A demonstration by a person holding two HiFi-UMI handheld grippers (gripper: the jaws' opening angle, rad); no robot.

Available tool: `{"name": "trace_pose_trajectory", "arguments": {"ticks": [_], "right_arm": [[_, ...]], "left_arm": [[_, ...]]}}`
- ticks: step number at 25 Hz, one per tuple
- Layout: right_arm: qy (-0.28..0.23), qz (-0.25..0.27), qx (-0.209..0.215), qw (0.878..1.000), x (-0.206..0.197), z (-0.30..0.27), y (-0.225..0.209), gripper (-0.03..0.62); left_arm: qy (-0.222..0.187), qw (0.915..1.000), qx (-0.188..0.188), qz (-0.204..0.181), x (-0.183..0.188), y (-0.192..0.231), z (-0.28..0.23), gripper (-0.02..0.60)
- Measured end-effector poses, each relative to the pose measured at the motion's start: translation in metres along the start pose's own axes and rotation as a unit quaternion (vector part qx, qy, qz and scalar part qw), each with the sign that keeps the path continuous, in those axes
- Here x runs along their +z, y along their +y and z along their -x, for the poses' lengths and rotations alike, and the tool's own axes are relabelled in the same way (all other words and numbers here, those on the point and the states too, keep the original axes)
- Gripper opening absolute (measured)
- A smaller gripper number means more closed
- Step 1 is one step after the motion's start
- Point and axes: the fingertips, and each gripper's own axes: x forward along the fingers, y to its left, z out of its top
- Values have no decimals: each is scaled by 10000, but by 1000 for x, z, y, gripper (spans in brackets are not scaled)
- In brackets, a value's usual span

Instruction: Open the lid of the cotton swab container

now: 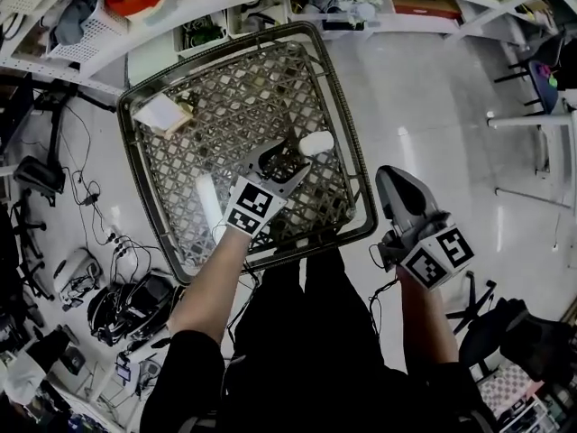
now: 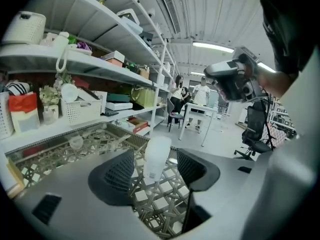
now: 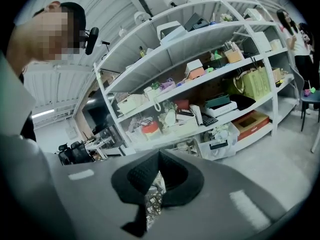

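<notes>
While the left gripper (image 1: 293, 156) is held forward over the lattice table (image 1: 225, 106), its jaws are spread; the cotton swab container (image 2: 156, 156) is seen between them, untouched. The right gripper (image 1: 388, 177) is kept closed, aside.

White cotton swab container (image 2: 156, 158), upright, on woven tabletop (image 1: 225, 115)

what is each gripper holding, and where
Nothing. The left gripper stands open around the upright white plastic container, not touching it; the right gripper is shut, empty.
</notes>
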Motion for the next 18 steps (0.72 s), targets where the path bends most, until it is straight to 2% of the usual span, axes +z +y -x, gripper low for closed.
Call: {"name": "trace_pose_trajectory", "arguments": {"ticks": [6,11,18], "right_arm": [[125,-83,-37,9999,-17,-5,-8,11],[208,-155,-77,9996,-30,-5,-17,9],[283,-227,-127,9993,-38,-6,-28,11]], "left_arm": [[195,9996,-171,-55,-20,-4,-31,256],[383,9989,-161,-193,-33,0,-50,256],[634,9965,-276,-474,-46,-18,-53,255]]}}
